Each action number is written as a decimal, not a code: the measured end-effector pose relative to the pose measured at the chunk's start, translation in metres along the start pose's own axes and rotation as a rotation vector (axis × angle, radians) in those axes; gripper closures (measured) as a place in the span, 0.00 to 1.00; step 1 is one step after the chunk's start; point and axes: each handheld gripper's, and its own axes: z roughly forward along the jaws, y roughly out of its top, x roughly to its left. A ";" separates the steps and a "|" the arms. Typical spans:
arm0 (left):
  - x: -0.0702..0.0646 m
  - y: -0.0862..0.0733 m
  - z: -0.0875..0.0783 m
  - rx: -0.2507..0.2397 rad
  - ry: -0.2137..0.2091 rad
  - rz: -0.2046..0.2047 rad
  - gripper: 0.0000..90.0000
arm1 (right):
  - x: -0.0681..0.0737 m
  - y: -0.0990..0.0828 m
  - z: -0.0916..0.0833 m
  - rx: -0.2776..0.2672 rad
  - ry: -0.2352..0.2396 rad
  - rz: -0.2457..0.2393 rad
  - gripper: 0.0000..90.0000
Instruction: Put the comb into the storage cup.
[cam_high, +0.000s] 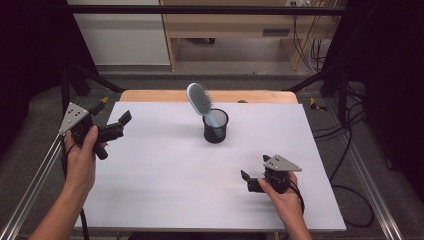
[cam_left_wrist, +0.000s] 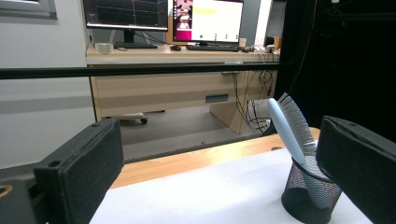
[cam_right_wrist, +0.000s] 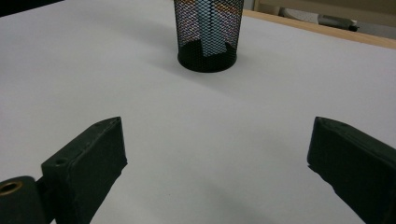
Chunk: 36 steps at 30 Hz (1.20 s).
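Note:
A light blue hairbrush (cam_high: 199, 98) stands handle-down in a black mesh cup (cam_high: 215, 128) near the middle back of the white table (cam_high: 165, 170), its bristled head leaning up to the left. My left gripper (cam_high: 112, 114) is held above the table's left edge, open and empty, apart from the cup. The left gripper view shows its jaws wide apart, with the brush (cam_left_wrist: 287, 126) and cup (cam_left_wrist: 310, 193) at the right. My right gripper (cam_high: 255, 167) rests low at the front right, open and empty, pointing at the cup (cam_right_wrist: 205, 32); the brush handle (cam_right_wrist: 210, 28) shows through the mesh.
A wooden strip (cam_high: 150, 95) runs along the table's far edge. Behind it stand a desk (cam_left_wrist: 177, 88) with monitors and a black frame bar (cam_left_wrist: 140, 71). Cables (cam_high: 350, 150) lie on the floor at the right. Metal rails flank the table.

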 end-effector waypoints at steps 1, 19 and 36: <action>0.000 0.000 -0.001 0.000 0.000 -0.001 0.01 | 0.000 0.000 0.000 -0.002 0.001 0.001 0.05; 0.008 -0.008 -0.022 -0.017 0.014 -0.005 0.01 | -0.003 0.001 -0.003 -0.006 0.007 -0.019 0.06; 0.013 -0.032 -0.043 -0.017 0.019 0.027 0.01 | -0.005 0.000 -0.007 -0.092 -0.011 -0.053 0.06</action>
